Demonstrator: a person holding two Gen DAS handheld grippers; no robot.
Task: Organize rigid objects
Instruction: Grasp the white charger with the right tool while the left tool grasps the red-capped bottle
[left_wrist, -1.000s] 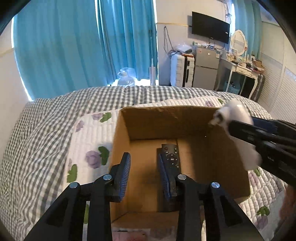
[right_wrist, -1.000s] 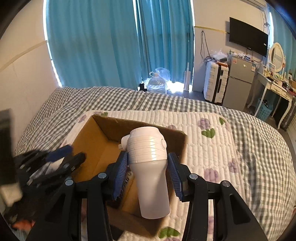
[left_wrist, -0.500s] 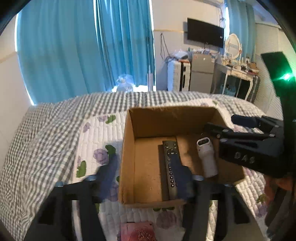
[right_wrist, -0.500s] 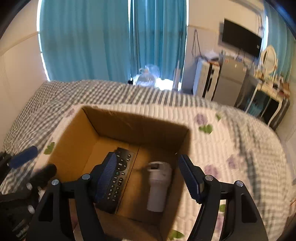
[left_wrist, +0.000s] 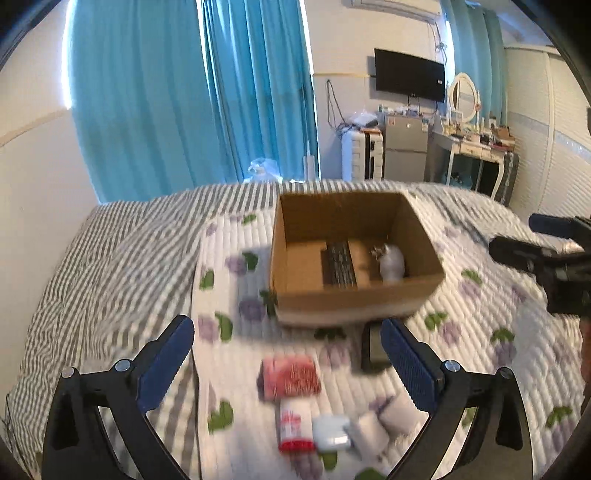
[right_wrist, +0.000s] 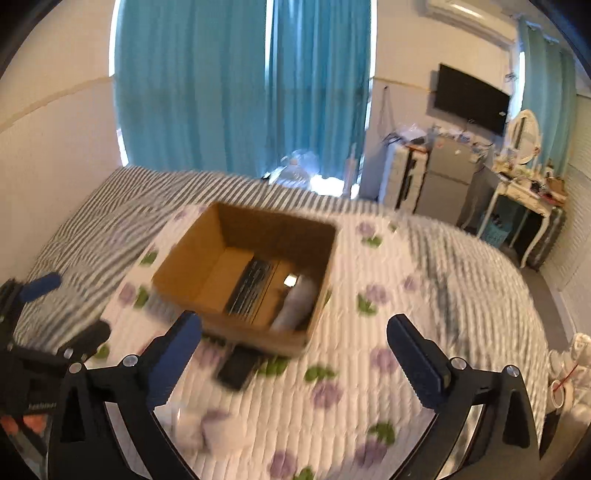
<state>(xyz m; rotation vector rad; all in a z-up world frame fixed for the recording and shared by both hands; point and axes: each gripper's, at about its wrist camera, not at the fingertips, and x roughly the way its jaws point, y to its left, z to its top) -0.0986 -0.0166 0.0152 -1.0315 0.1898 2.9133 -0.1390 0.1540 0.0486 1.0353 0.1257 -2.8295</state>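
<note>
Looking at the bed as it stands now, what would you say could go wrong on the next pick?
1. The red packet, the red-and-white tube and the white pieces lie bunched together, so the open left gripper may nudge a neighbour.
2. The dark flat item lies right by the cardboard box; a finger could catch the wall.
3. The quilt looks soft, so things may tilt when pressed.

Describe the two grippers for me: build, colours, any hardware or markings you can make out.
Both match: the left gripper and right gripper are black angular frames with triangular cut-outs and silver screws at the joints. Each finger ends in a flat blue pad. Faint pale lettering on the left gripper's body in the right wrist view is unreadable. No cables or sleeves show.
</note>
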